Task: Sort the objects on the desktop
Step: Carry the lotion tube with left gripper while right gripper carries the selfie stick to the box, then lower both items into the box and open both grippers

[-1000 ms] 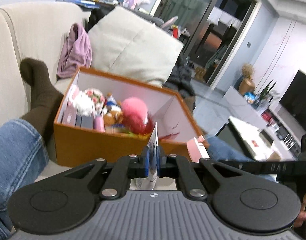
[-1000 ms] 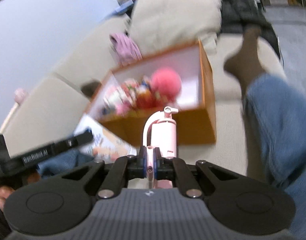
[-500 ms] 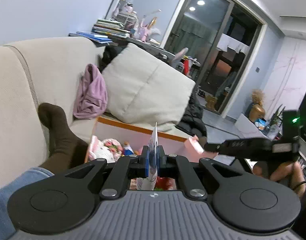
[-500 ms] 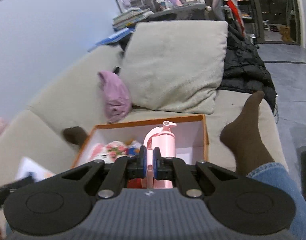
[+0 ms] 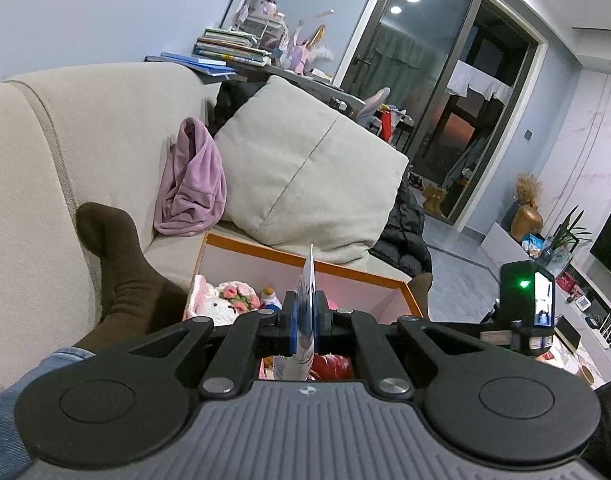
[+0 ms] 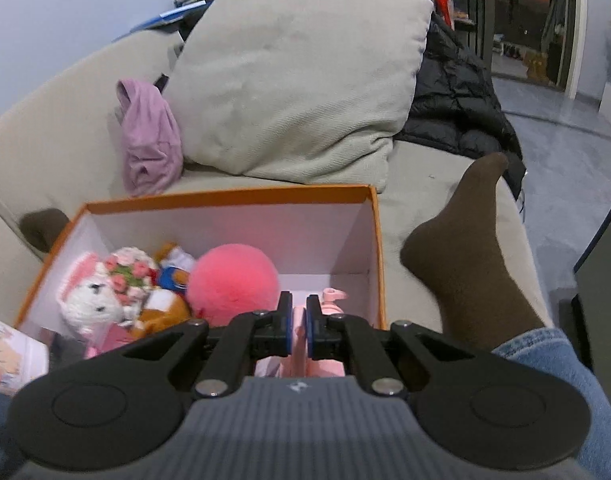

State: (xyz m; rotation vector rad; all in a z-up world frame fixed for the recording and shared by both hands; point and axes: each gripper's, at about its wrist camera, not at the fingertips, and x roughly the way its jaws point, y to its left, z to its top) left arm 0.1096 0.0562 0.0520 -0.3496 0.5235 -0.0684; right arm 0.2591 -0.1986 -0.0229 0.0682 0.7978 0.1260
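An orange box (image 6: 229, 197) with a white inside sits on the sofa and holds a white plush rabbit (image 6: 91, 296), a pink fluffy ball (image 6: 231, 280) and other toys. My right gripper (image 6: 299, 326) is over the box's near right corner, shut on a pink bottle (image 6: 331, 300) that hangs inside the box. My left gripper (image 5: 305, 314) is shut on a thin printed card (image 5: 308, 280), held upright above the box's near edge (image 5: 305, 258). The card also shows at the left edge of the right wrist view (image 6: 9, 352).
A large beige cushion (image 6: 301, 72), a purple cloth (image 6: 149, 140) and a black jacket (image 6: 457, 92) lie behind the box. A leg in a brown sock (image 6: 465, 248) rests right of the box, another sock (image 5: 121, 252) left. The right gripper's body (image 5: 527, 300) is at right.
Both grippers rose and tilted up, then the right one dipped down so the pink bottle now hangs inside the box. The left view has swung up toward the room.
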